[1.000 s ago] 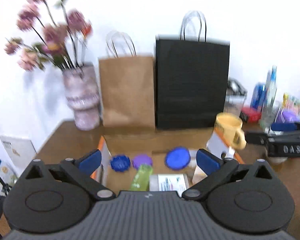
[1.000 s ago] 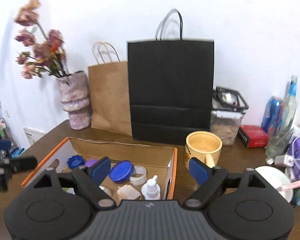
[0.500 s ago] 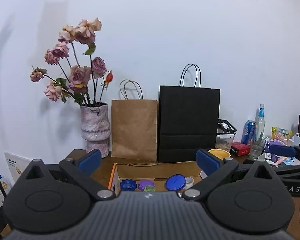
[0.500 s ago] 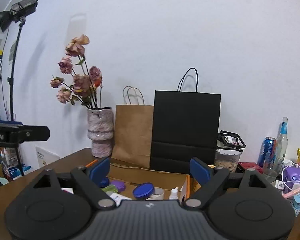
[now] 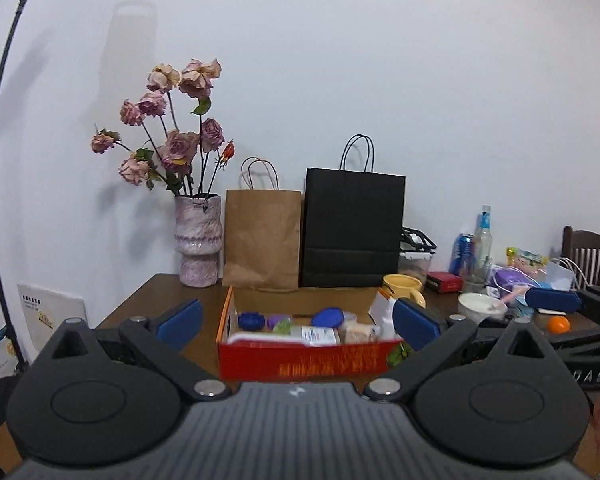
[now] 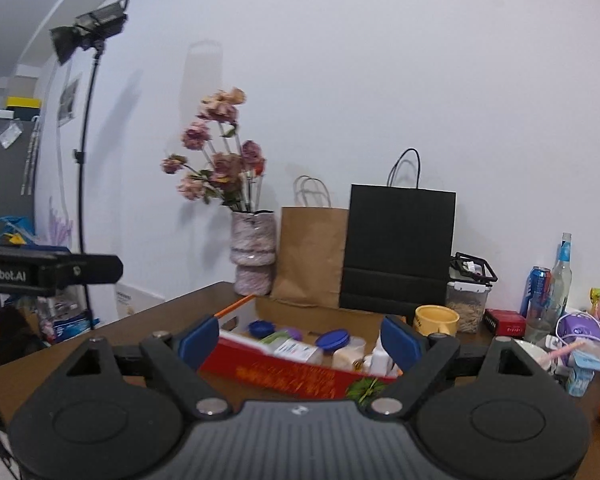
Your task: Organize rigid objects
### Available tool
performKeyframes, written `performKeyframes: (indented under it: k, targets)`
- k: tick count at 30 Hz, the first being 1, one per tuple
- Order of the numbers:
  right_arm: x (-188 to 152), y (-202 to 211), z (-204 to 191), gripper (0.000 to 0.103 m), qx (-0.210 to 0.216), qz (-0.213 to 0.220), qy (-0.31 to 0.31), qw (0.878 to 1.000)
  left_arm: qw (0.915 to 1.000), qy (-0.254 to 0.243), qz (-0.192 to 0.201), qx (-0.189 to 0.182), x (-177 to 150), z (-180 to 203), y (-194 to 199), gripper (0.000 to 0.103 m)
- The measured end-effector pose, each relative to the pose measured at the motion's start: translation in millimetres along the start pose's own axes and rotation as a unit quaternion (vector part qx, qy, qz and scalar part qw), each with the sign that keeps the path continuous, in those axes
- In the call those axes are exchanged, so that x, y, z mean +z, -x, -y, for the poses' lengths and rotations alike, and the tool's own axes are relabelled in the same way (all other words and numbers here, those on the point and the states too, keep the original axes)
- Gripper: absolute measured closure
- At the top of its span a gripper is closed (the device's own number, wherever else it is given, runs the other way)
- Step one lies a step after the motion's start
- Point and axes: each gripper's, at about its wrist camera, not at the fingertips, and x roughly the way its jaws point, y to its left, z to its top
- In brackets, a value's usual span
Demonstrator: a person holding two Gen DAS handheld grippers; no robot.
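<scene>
Both grippers are shown drawn back from the cardboard box [image 5: 304,364], which a second ago filled the lower field of each wrist view and is now seen whole, front wall included. The left gripper [image 5: 296,320] is held with its fingers [image 5: 180,318] wide apart and nothing between them; the right gripper [image 6: 298,340] is likewise spread and empty. The box is seen near the front edge of the surface [image 5: 140,304], a green sprig [image 6: 364,389] lying at its front right corner. Inside it are gathered the rigid objects: a dark blue lid [image 5: 252,321], a purple lid [image 5: 277,321], a larger blue lid [image 5: 329,317], a white dropper bottle [image 6: 380,354] and flat packets. Outside, toward the right edge, a yellow mug [image 5: 405,287], a white bowl [image 5: 482,306] and an orange [image 5: 559,325] remain. Along the back edge stand a vase [image 5: 198,240], a brown bag [image 5: 262,238] and a black bag [image 5: 354,228]. The retreat with empty fingers is judged to mark a placement finished, or the sorting ended.
</scene>
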Motion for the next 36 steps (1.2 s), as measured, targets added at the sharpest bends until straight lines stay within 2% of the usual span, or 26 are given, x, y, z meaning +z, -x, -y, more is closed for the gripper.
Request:
performKeyframes:
  k: [3, 7, 12, 16, 18, 22, 27, 31, 36]
  targets:
    - [-12, 33, -9, 0.011, 0.005, 0.005, -0.02, 1.0, 0.9998, -0.012, 0.011, 0.008, -16, -1, 32, 0.0]
    - [-33, 72, -27, 0.008, -0.015, 0.012, -0.01, 1.0, 0.9992, -0.024, 0.018, 0.026, -42, -2, 71, 0.0]
    - [-57, 103, -48, 0.008, -0.017, -0.005, -0.004, 1.0, 0.9979, -0.042, 0.025, 0.042, -66, -2, 106, 0.0]
    - [-72, 122, -58, 0.008, -0.012, -0.016, -0.02, 1.0, 0.9969, -0.026, 0.02, 0.072, -87, -4, 131, 0.0]
    - [-82, 133, -64, 0.008, -0.009, -0.019, -0.016, 1.0, 0.9971, -0.013, 0.013, 0.074, -95, -5, 141, 0.0]
    - [-97, 150, -69, 0.008, -0.019, -0.022, 0.007, 1.0, 0.9972, -0.002, 0.005, 0.074, -105, -2, 152, 0.0]
    - [-110, 171, -68, 0.008, -0.044, -0.02, -0.006, 0.999, 0.9973, -0.004, -0.003, 0.073, -125, 7, 164, 0.0]
    - [-110, 180, -69, 0.008, -0.054, -0.004, -0.013, 0.998, 0.9973, 0.0, -0.015, 0.072, -127, 6, 165, 0.0]
    - [-111, 186, -72, 0.008, -0.055, 0.009, -0.024, 0.998, 0.9976, -0.001, -0.005, 0.069, -126, 7, 170, 0.0]
